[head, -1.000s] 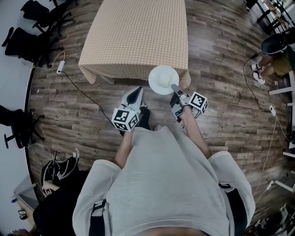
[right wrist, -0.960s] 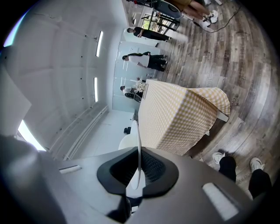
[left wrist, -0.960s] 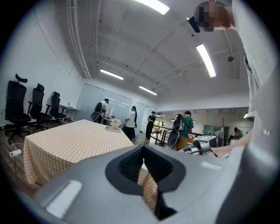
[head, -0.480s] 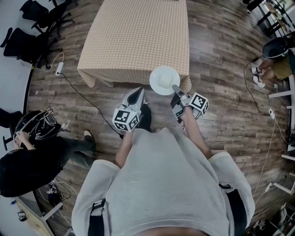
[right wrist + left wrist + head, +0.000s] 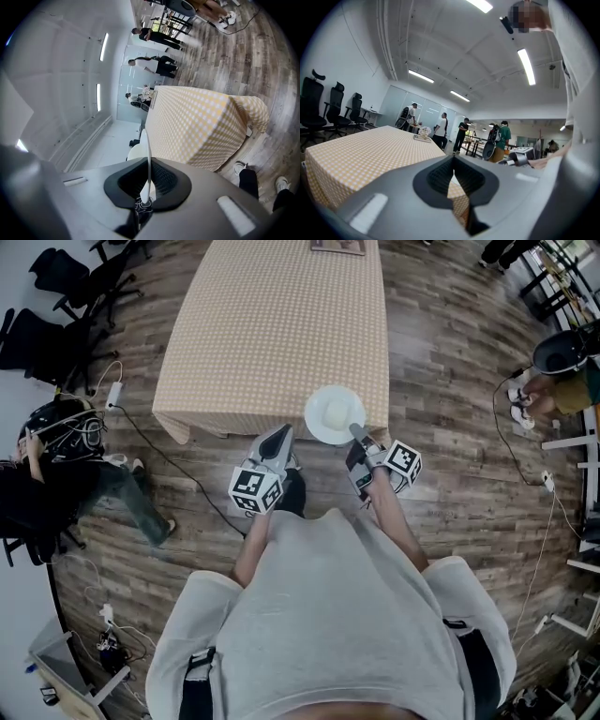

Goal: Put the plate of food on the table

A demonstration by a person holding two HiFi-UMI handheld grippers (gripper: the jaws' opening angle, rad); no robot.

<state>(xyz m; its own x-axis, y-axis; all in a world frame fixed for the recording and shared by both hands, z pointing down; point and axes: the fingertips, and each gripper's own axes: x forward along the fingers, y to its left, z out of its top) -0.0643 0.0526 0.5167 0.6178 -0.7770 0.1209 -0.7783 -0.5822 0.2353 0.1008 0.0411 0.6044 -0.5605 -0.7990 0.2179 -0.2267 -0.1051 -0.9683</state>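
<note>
Right gripper (image 5: 357, 435) clamps the near rim of the white plate (image 5: 334, 414), which carries a pale mound of food and is held level at the near right corner of the checked-cloth table (image 5: 272, 324). Left gripper (image 5: 278, 436), jaws together and empty, is just beside the plate.

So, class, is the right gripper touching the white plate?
Touching. The right gripper view shows the right gripper with its jaws closed on the white plate, whose rim is seen edge-on between them.
</note>
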